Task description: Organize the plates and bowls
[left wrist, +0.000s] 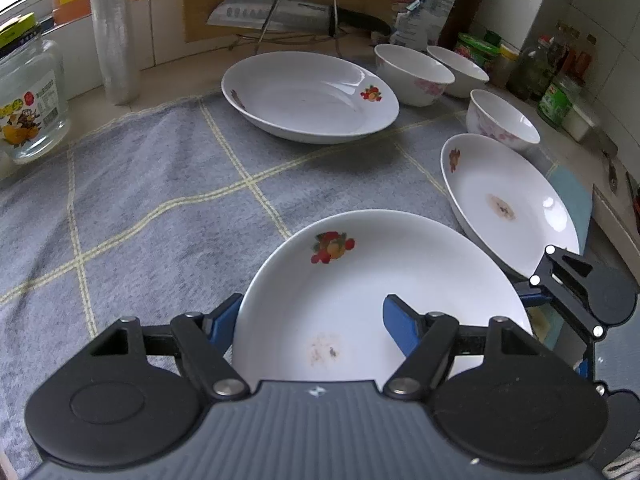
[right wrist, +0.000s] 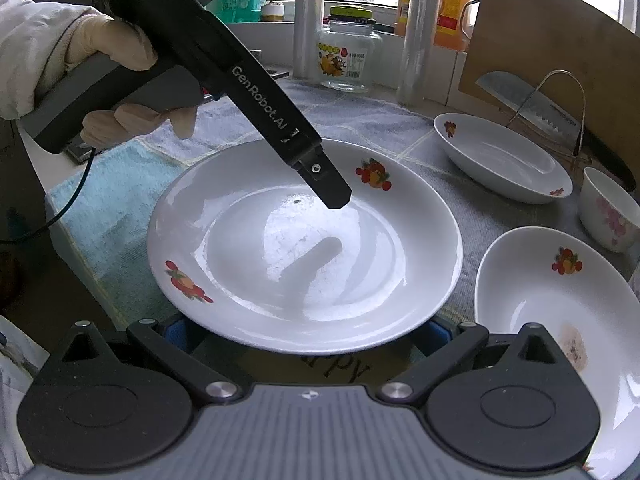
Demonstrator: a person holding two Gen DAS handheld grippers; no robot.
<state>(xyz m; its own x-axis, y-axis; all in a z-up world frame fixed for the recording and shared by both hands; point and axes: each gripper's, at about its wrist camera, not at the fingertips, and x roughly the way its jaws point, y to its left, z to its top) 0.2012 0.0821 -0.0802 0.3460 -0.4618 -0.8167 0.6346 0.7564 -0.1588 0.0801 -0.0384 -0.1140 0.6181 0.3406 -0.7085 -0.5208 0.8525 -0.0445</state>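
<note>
From the left wrist we see our left tool (left wrist: pixel 310 320) clamped on the near rim of the nearest plate (left wrist: pixel 360 280), one blue finger (left wrist: pixel 398 330) inside the dish and one under the rim, so the plate can be lifted by its edge. It rests on the grey cloth (left wrist: pixel 160 184) covering the worktop; a second plate (left wrist: pixel 508 196) lies beside it, a third (left wrist: pixel 308 96) further back, bowls (left wrist: pixel 416 74) beyond.

From the right wrist, our right tool (right wrist: pixel 306 330) sits at the same plate's (right wrist: pixel 304 248) opposite edge, its fingers hidden beneath the rim. We cannot tell whether they grip. The gloved hand (right wrist: pixel 116 52) holds the left tool tilted down into the dish.
</note>
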